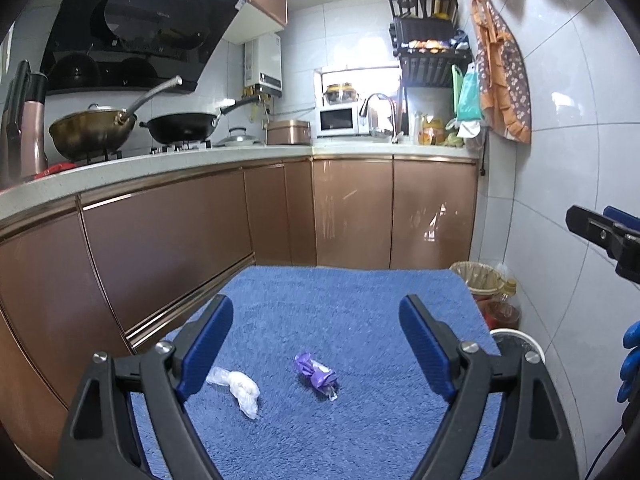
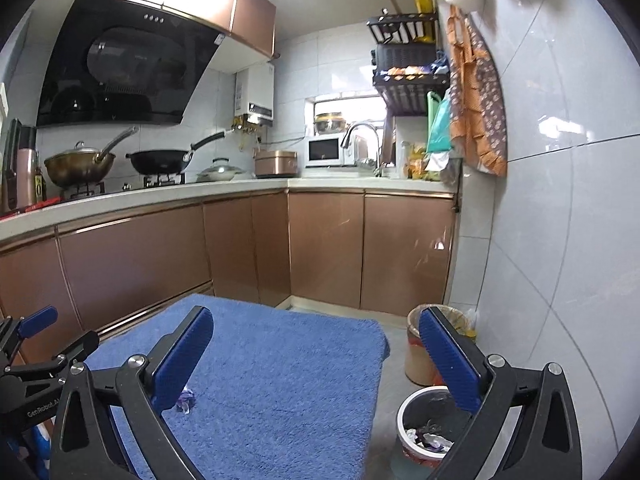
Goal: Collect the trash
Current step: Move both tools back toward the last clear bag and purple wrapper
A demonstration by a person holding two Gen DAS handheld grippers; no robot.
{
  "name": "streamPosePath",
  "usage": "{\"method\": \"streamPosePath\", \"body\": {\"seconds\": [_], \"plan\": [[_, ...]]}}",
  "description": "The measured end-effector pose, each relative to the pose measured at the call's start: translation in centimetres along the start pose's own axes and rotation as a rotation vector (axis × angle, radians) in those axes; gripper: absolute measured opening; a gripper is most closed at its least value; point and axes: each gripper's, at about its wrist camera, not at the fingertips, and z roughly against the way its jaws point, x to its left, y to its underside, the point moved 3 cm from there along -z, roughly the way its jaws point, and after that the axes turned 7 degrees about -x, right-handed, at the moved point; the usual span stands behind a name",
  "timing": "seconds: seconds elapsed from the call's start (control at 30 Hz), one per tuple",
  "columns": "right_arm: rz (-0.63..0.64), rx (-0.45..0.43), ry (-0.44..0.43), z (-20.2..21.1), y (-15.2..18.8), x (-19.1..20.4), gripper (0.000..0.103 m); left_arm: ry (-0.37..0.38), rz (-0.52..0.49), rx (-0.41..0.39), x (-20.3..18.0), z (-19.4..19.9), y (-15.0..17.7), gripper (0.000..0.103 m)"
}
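Note:
A crumpled purple wrapper and a clear white plastic scrap lie on the blue towel-covered table. My left gripper is open and empty, held above and behind them. My right gripper is open and empty, over the table's right edge; the purple wrapper peeks out by its left finger. A small white bin with trash inside stands on the floor right of the table, under the right finger; its rim shows in the left wrist view.
A second, bag-lined bin stands by the tiled wall behind the white one. Brown cabinets run along the left and back, with woks, a microwave and a sink on the counter. The right gripper shows at the right edge of the left wrist view.

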Motion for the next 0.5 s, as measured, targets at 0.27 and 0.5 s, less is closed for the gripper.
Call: {"method": "streamPosePath", "body": {"seconds": [0.27,0.5], "plan": [[0.052,0.094,-0.057,-4.6,1.9,2.1,0.103,-0.021,0.048,0.121,2.4,-4.0,2.8,0.085],[0.127,0.219,-0.157,-9.4,2.3,6.8,0.103,-0.094,0.143,0.239,8.3,-7.0,5.8,0.085]]}}
